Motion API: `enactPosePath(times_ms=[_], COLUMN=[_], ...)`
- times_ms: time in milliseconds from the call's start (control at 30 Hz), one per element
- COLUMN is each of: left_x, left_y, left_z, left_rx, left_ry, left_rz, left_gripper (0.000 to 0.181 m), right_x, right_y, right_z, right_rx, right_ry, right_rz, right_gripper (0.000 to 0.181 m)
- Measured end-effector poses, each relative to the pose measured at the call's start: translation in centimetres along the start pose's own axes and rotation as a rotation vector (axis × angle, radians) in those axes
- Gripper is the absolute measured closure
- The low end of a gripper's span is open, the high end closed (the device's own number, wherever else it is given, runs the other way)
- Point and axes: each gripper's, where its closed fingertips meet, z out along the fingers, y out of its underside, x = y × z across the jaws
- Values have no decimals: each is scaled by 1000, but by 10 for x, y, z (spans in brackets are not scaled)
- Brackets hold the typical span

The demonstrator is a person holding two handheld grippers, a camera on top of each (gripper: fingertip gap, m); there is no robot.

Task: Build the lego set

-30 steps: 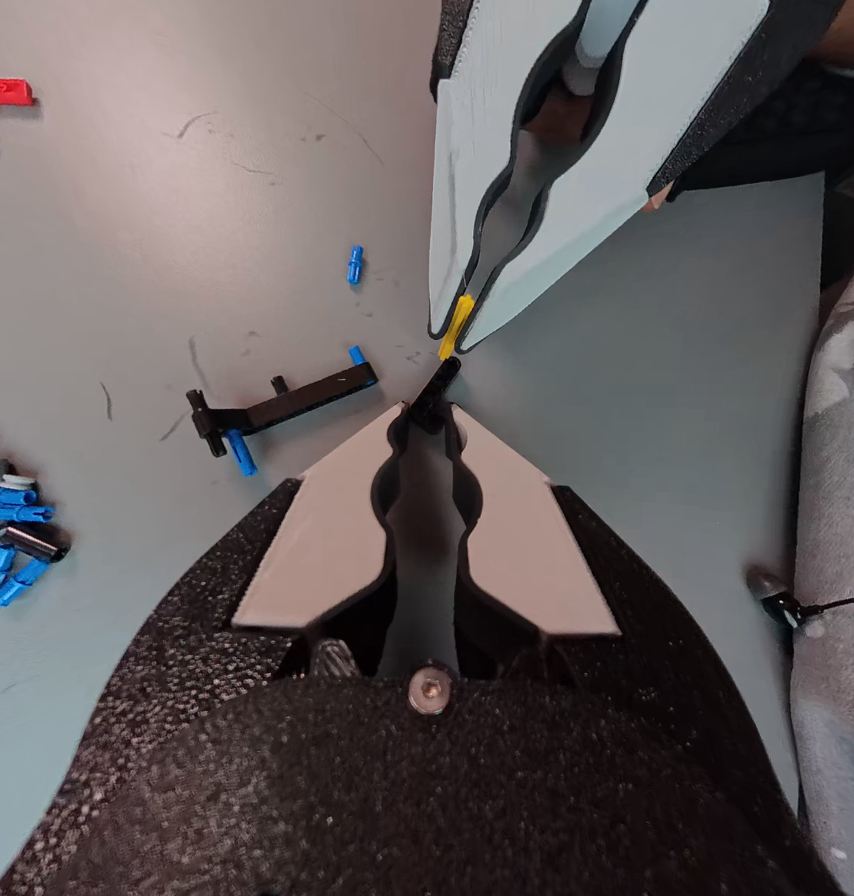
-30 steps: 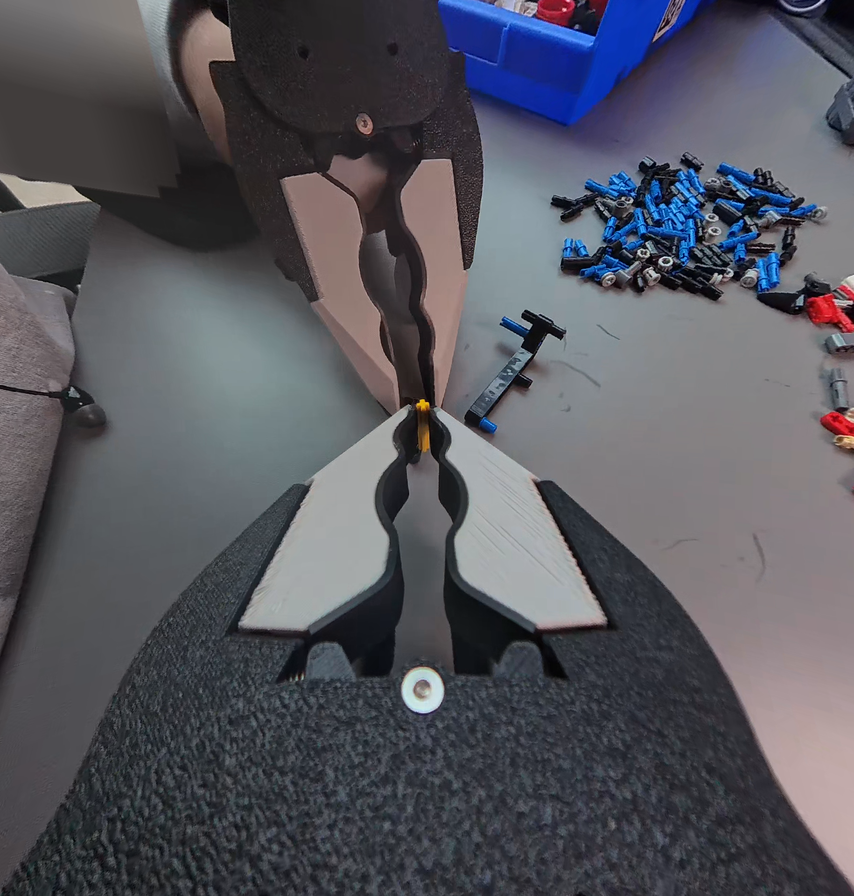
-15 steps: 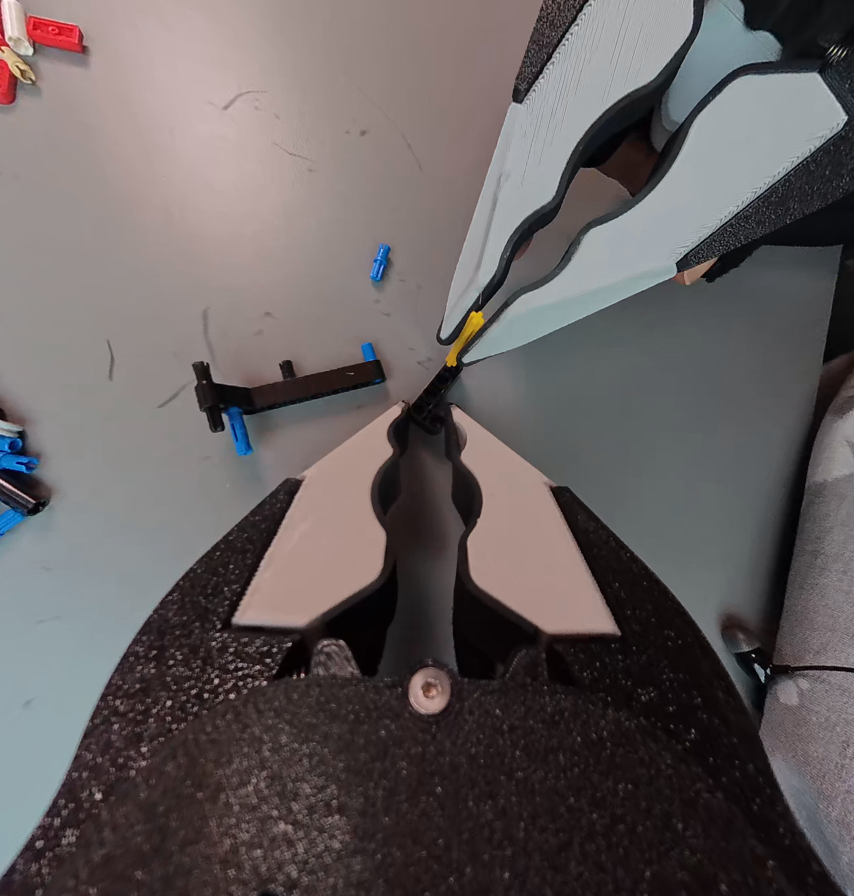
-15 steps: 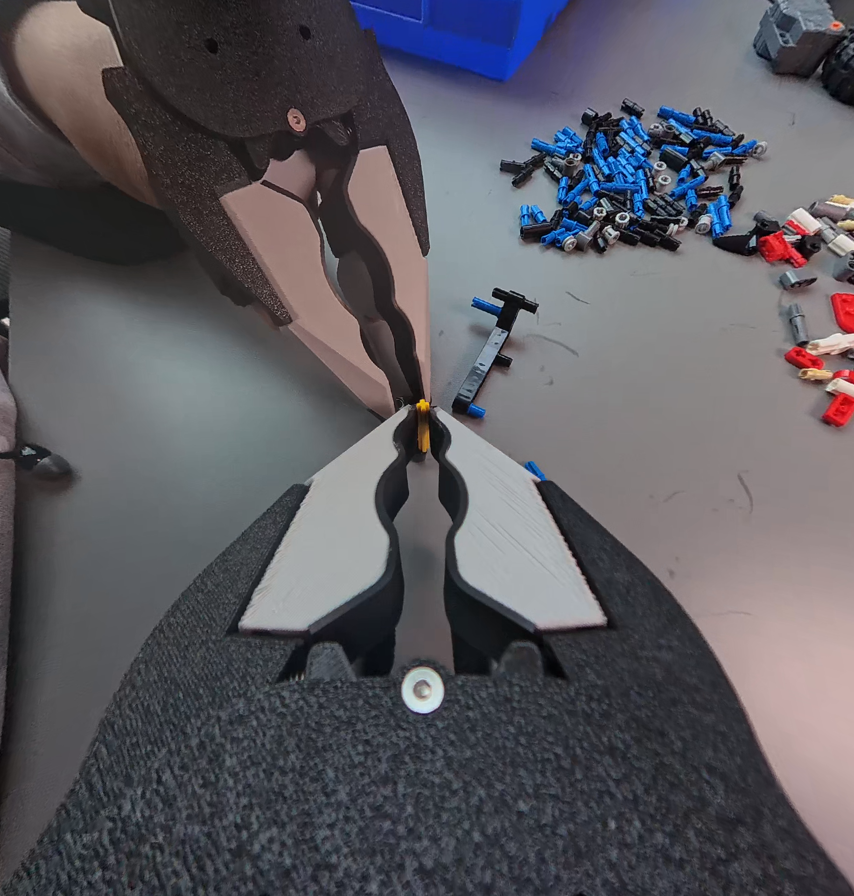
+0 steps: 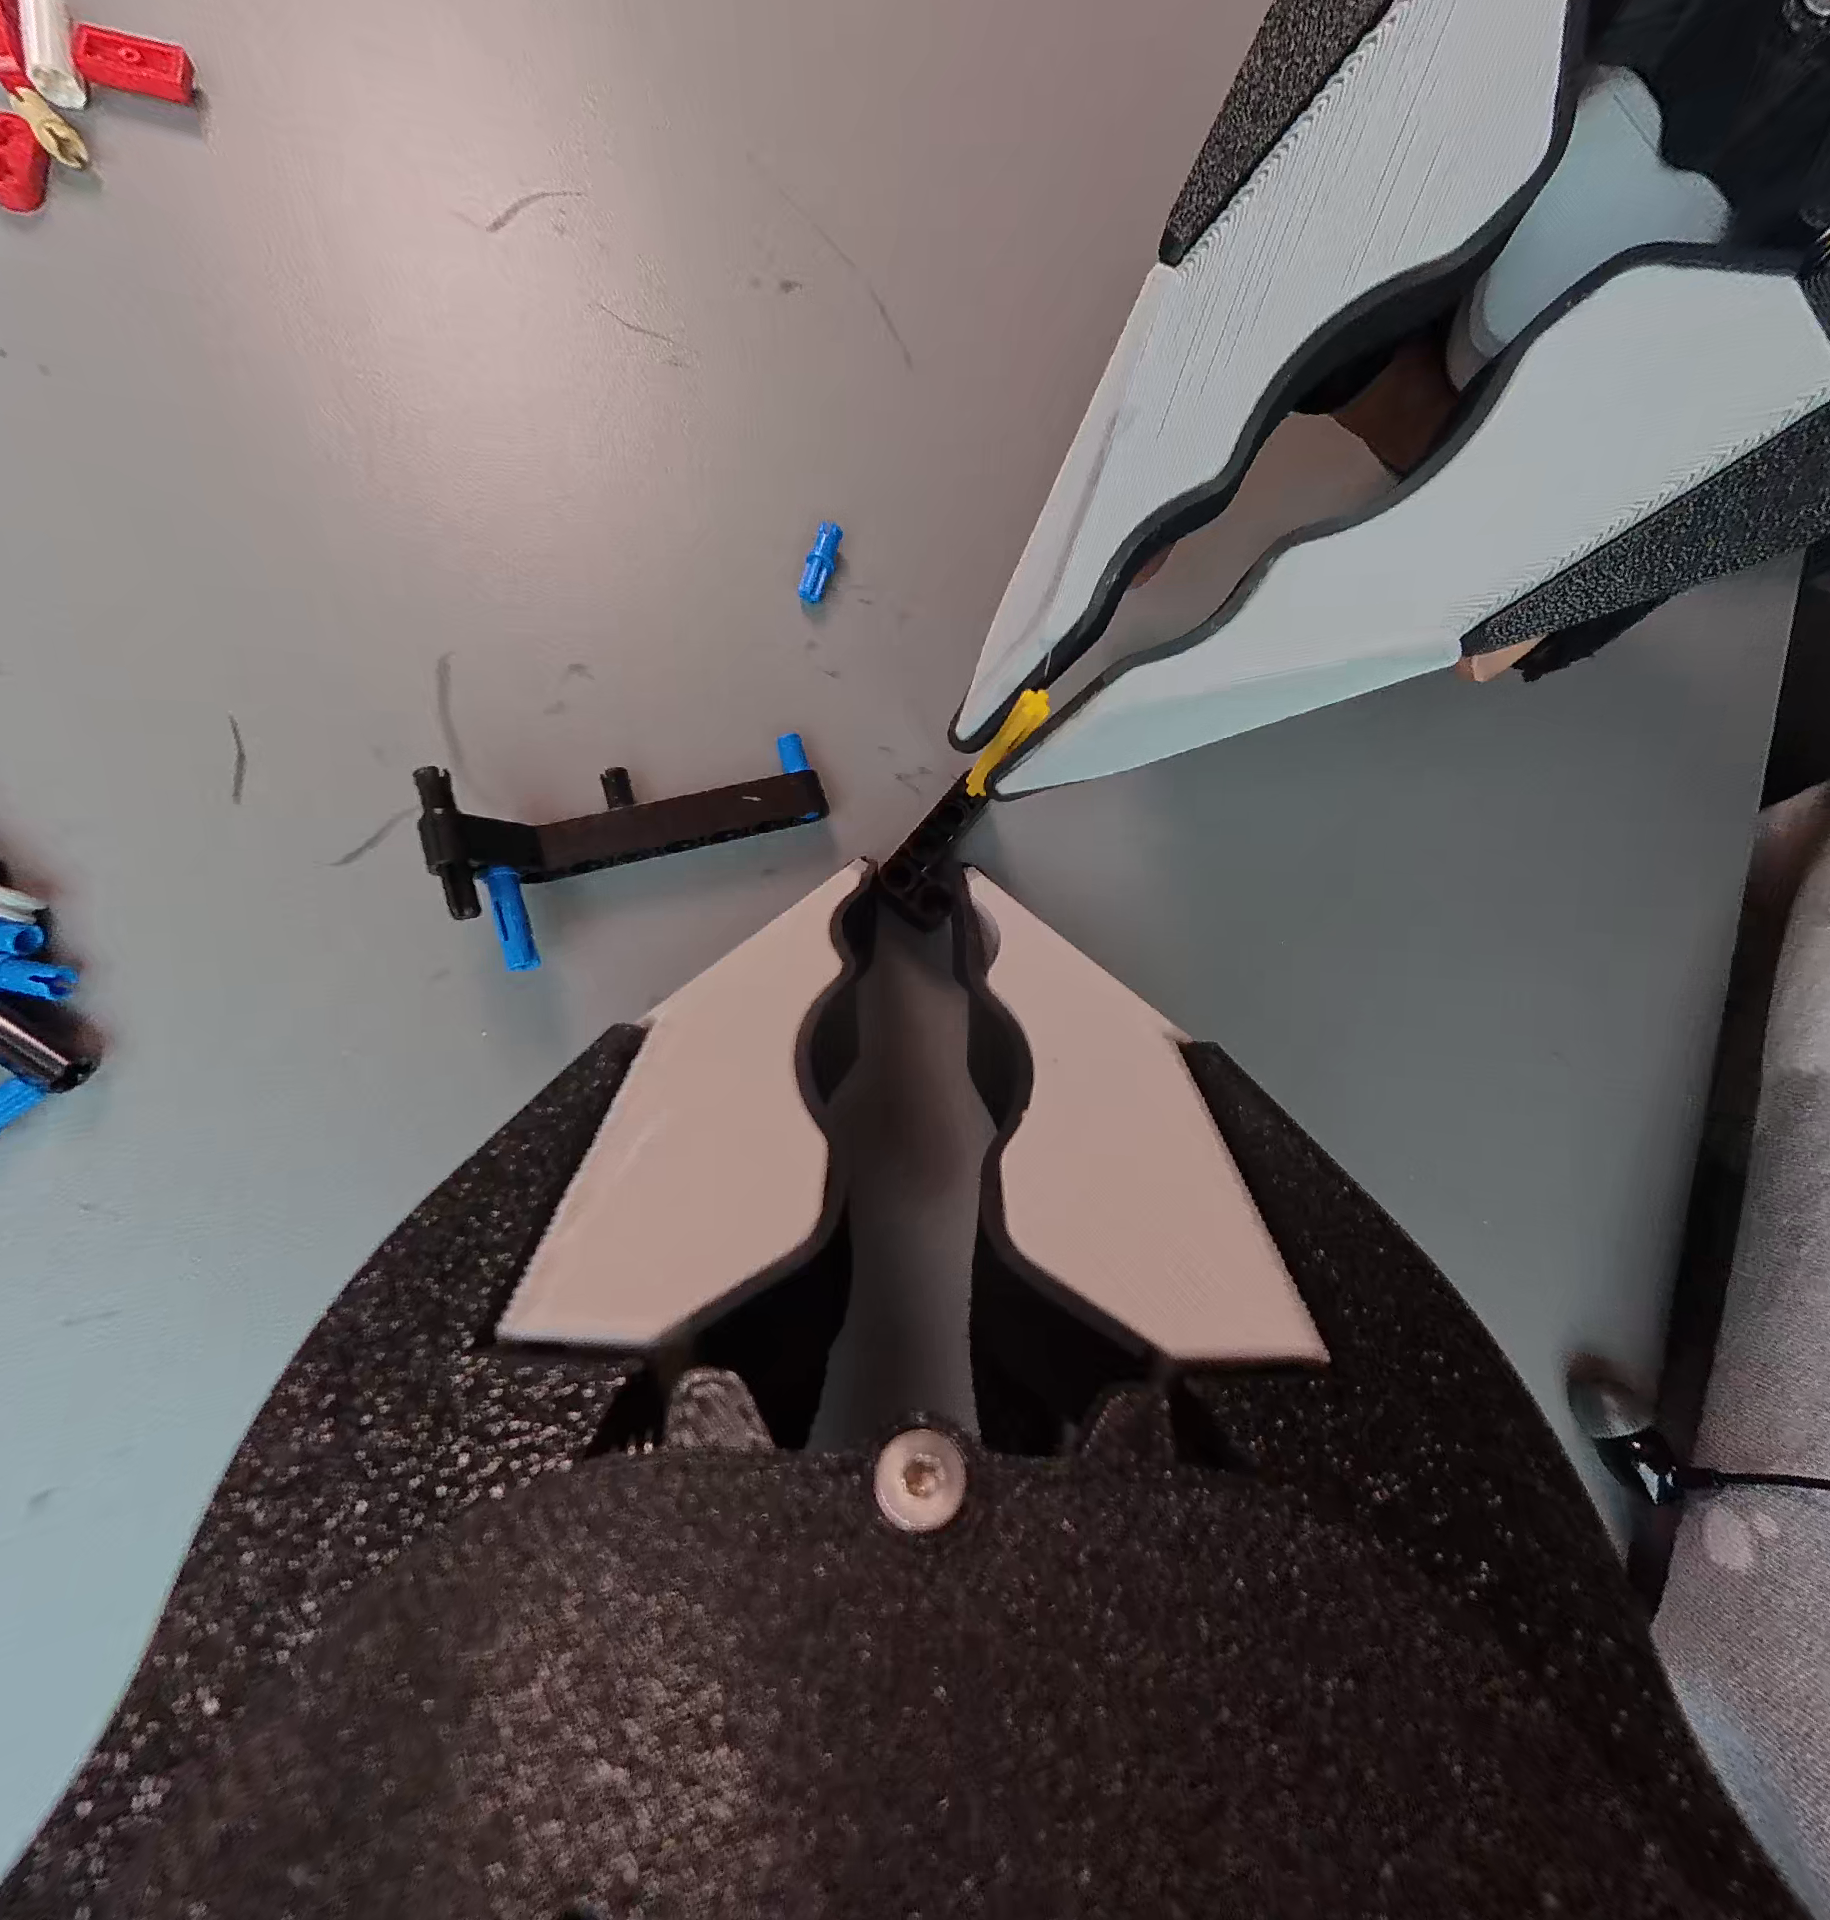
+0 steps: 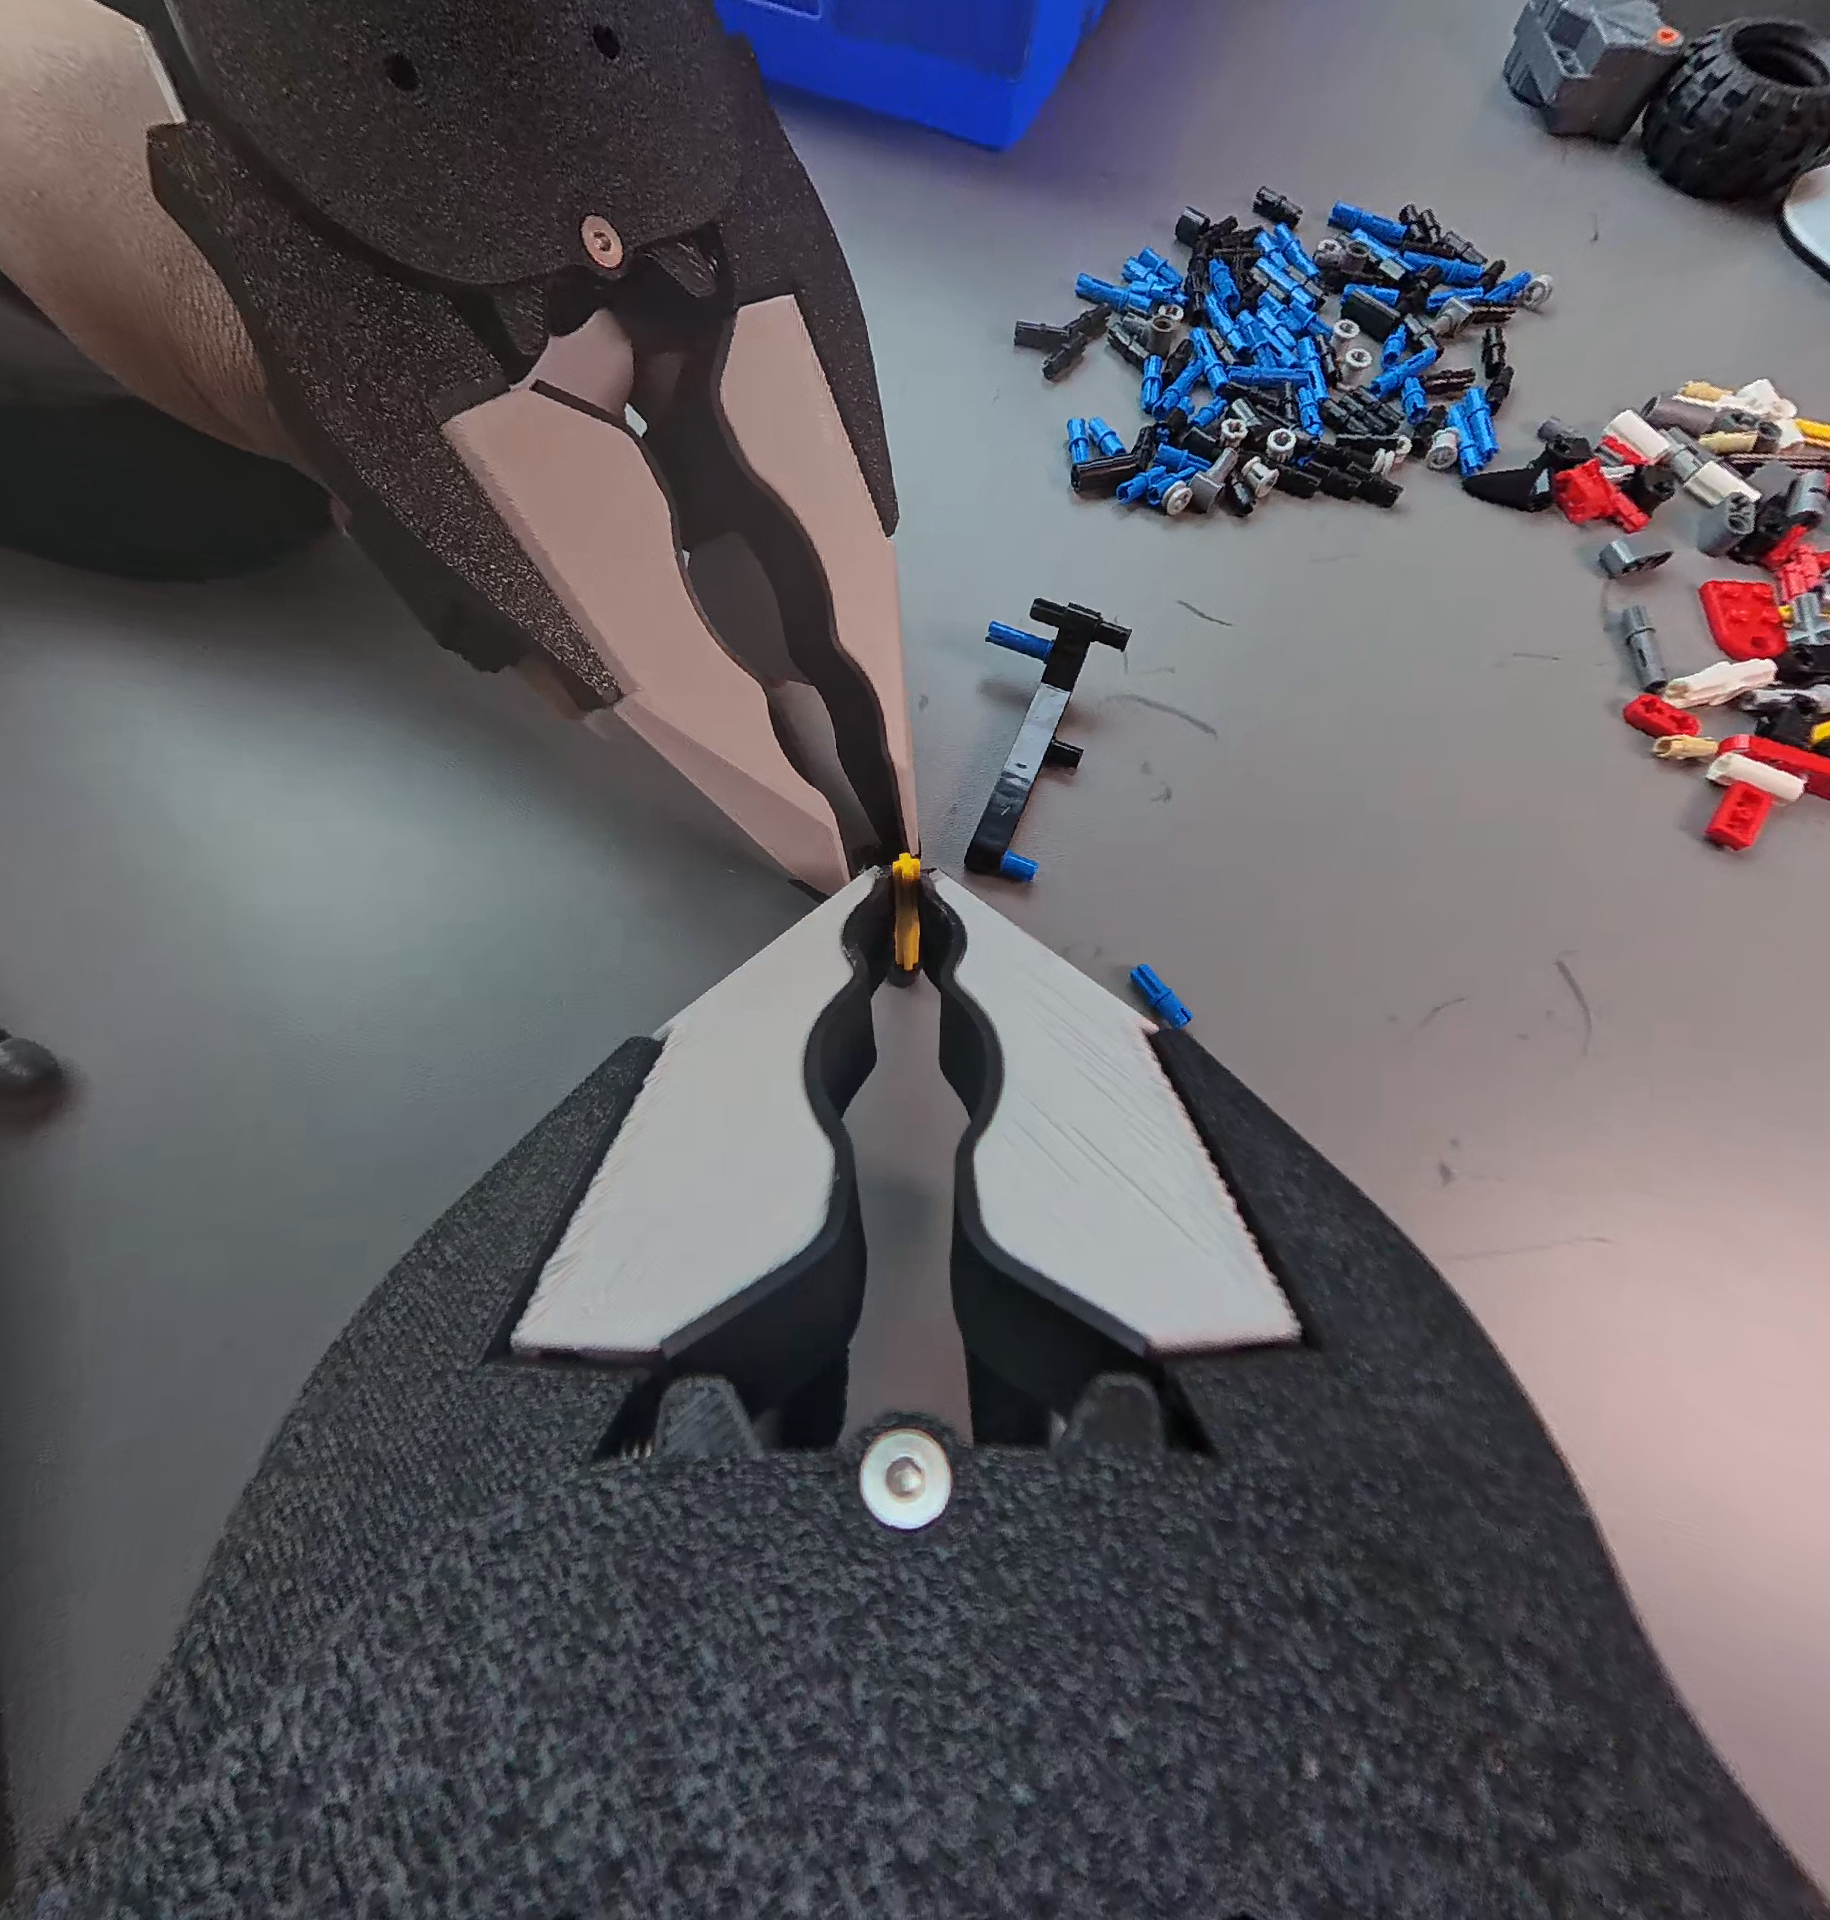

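Note:
My left gripper point(image 5: 916, 883) is shut on a small black connector piece point(image 5: 926, 854) above the grey table. My right gripper point(image 6: 903, 899) is shut on a short yellow axle point(image 6: 904, 914). The two tips meet: in the left wrist view the yellow axle point(image 5: 1004, 738) touches the far end of the black piece, and the right gripper point(image 5: 999, 748) comes in from the upper right. In the right wrist view the left gripper point(image 6: 885, 847) comes down from the upper left. A black beam with blue and black pins point(image 5: 630, 821) lies flat on the table, also in the right wrist view point(image 6: 1036, 748).
A loose blue pin point(image 5: 819, 562) lies beyond the beam. A pile of blue, black and grey pins point(image 6: 1295, 353) and a pile of red, white and yellow parts point(image 6: 1763, 665) lie at the right. A blue bin point(image 6: 921, 62) and black tyres point(image 6: 1742, 104) stand at the back. My two grippers' fingertips are within a few centimetres of each other. The loose blue pin point(image 5: 819, 562) sits 6 cm or so from the ends of my right fingers. My right wrist view point(image 6: 1154, 995) looks at it from another angle.
Both grippers have swung and tilted while staying tip to tip. The yellow axle, a small gap away one second ago, now touches the black piece's end. The beam has not moved.

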Motion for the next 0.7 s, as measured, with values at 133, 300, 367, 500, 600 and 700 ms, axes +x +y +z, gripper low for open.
enactPosePath(times_ms=[133, 300, 367, 500, 600, 700], left_x=[0, 0, 0, 0, 0, 0], left_y=[1, 1, 1, 1, 1, 1], left_z=[0, 0, 0, 0, 0, 0], left_rx=[-3, -6, -6, -8, -10, -11], left_ry=[-9, -18, -20, -23, -24, -27], left_rz=[9, 10, 6, 7, 5, 4], left_gripper=[168, 168, 169, 168, 168, 168], right_x=[0, -1, -1, -3, -4, -4], right_y=[1, 2, 2, 2, 3, 3], right_z=[0, -1, -1, 0, 0, 0], right_rx=[-1, 1, 3, 2, 0, -1], right_ry=[-20, -31, -15, 30, 42, 37], right_rz=[31, 41, 19, -46, -70, -69], right_gripper=[177, 177, 177, 177, 177, 177])
